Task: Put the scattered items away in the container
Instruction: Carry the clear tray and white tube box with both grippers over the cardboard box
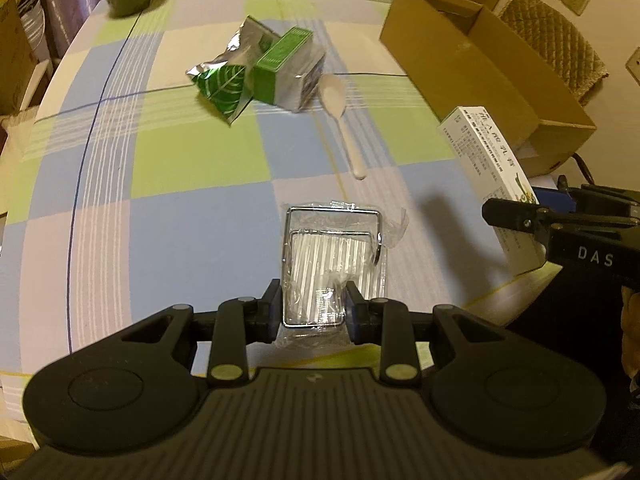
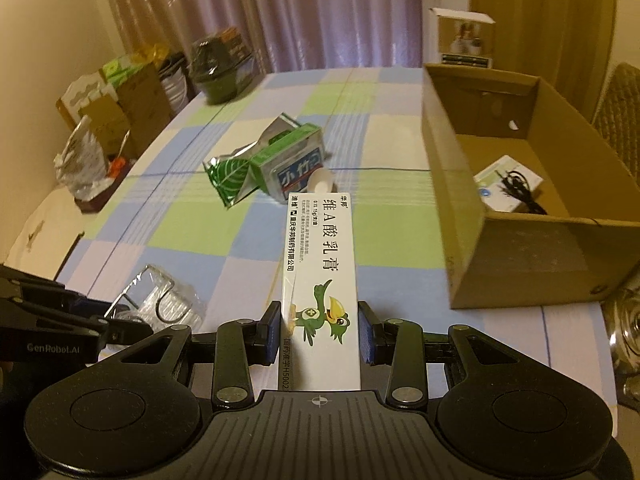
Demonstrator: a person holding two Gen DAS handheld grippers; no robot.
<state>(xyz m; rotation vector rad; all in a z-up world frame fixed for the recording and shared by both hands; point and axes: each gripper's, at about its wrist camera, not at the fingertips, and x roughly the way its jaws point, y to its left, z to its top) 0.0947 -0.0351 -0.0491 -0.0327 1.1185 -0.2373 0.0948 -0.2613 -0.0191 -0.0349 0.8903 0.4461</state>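
Left wrist view: left gripper [image 1: 313, 304] clamped on a plastic-wrapped wire rack [image 1: 334, 256], carried above the checked tablecloth [image 1: 168, 168]; right gripper [image 2: 320, 330] clamped on a long white ointment box [image 2: 320, 276], also lifted; cardboard box [image 2: 520, 256] to the right, open, already holding a white packet [image 2: 502, 188] and a black cable [image 2: 520, 192]; foil pouch [image 1: 222, 80], green carton [image 1: 286, 68] and plastic spoon [image 1: 340, 116] left on the cloth; roughly midway, judging by that.
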